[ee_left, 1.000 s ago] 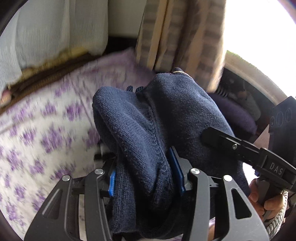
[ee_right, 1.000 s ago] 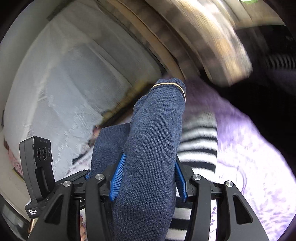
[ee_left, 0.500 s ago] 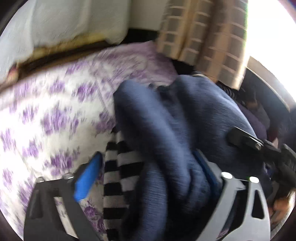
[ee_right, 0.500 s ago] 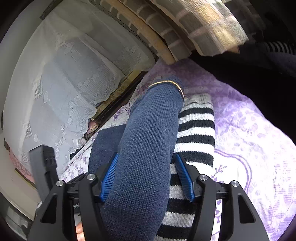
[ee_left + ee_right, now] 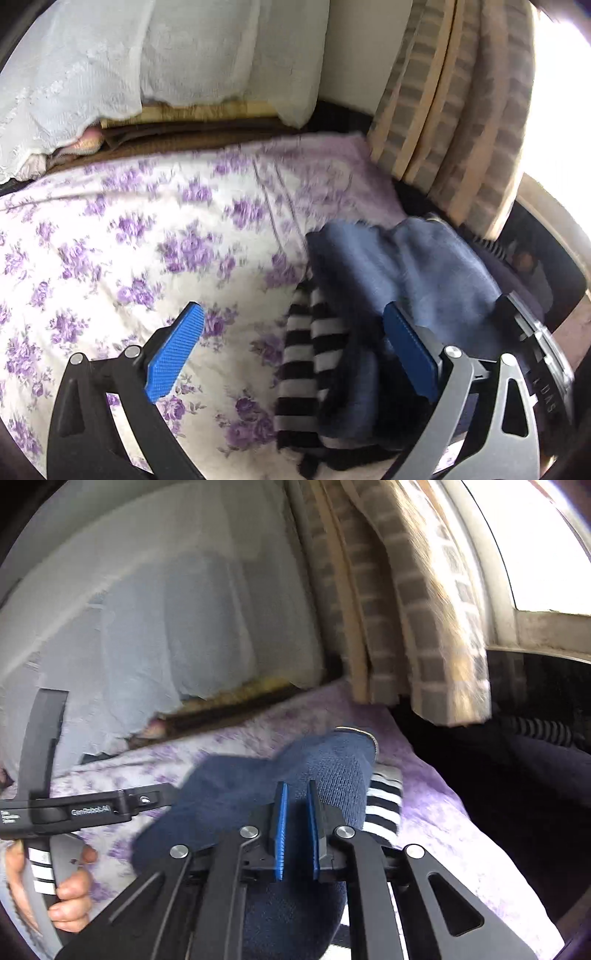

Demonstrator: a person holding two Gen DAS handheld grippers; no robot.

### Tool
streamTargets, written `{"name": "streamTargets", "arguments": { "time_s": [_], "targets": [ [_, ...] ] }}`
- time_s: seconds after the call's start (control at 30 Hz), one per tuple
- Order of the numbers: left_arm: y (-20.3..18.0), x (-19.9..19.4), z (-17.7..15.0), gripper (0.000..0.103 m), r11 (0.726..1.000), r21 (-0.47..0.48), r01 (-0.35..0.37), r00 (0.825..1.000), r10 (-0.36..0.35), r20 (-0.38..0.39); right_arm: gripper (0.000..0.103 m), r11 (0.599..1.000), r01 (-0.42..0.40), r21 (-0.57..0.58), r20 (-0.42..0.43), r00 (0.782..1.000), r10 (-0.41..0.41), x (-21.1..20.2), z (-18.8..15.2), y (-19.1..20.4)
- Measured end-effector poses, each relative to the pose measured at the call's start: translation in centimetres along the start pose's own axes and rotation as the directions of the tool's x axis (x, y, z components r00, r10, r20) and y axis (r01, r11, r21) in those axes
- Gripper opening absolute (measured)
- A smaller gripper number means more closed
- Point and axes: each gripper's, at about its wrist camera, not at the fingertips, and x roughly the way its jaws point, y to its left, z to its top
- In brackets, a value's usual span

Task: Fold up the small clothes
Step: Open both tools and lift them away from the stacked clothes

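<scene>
With both grips off, navy sock [image 5: 399,280] lies atop striped sock [image 5: 310,354] on floral sheet [image 5: 110,236]. Left gripper [image 5: 291,354] spread wide beside navy sock; right gripper [image 5: 295,830] just closing, nothing btwn pads. Best: pull clear w/o dragging fold.

My right gripper [image 5: 297,825] has just been closing, and nothing sits between its blue pads [image 5: 281,830]. Under it the blue sock [image 5: 258,797] lies on the stripy sock [image 5: 382,808], on the purple flowery sheet [image 5: 443,834].
</scene>
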Motion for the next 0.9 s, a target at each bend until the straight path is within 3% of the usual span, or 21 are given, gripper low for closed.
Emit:
{"name": "streamTargets", "arguments": {
  "time_s": [0.13,0.23,0.3,0.4,0.5,0.6,0.7,0.77,0.83,0.9],
  "targets": [
    [-1.8,3.2,-1.4,0.097,0.997,0.081,-0.011,0.997,0.018,-0.076,0.009,1.000,0.003,0.029,-0.013,1.000,-0.003,0.5,-0.5,-0.8],
    [-3.0,2.8,-2.0,0.099,0.988,0.133,-0.078,0.996,0.081,-0.021,0.009,0.999,0.001,0.032,-0.008,1.000,-0.001,0.5,-0.8,-0.9],
    [-2.8,2.5,-2.1,0.098,0.990,0.124,-0.074,0.996,0.078,-0.030,0.009,0.999,-0.016,0.045,0.000,1.000,0.016,0.3,-0.9,-1.2],
    [-2.6,0.9,-2.3,0.096,0.992,0.106,-0.069,0.997,0.071,-0.016,0.009,0.996,-0.058,0.062,0.030,0.998,0.056,0.0,-1.1,-1.7],
    [-3.0,-1.9,-3.1,0.096,0.984,0.145,-0.105,0.994,0.100,0.041,0.010,0.990,-0.095,0.106,0.068,0.994,0.088,-0.7,-1.1,-2.7],
    [-3.1,-5.0,-3.8,0.096,0.970,0.185,-0.157,0.985,0.140,0.103,0.014,0.992,-0.055,0.113,0.118,0.992,0.042,-2.4,-0.9,-2.8],
    [-2.5,-7.6,-4.4,0.096,0.971,0.180,-0.155,0.983,0.134,0.123,0.015,0.995,0.002,0.100,0.139,0.990,-0.016,-5.0,-0.9,-2.0],
    [-2.1,-8.9,-4.6,0.096,0.973,0.174,-0.153,0.983,0.131,0.133,0.019,0.994,0.006,0.108,0.143,0.989,-0.021,-7.1,-1.3,-1.1],
    [-2.1,-10.1,-4.9,0.096,0.974,0.174,-0.147,0.982,0.123,0.143,0.035,0.994,0.012,0.111,0.144,0.989,-0.028,-8.8,-1.9,-0.3],
    [-2.3,-11.1,-5.2,0.096,0.973,0.181,-0.145,0.981,0.119,0.151,0.037,0.995,0.027,0.098,0.131,0.991,-0.040,-10.7,-2.6,0.9]
  ]
}}
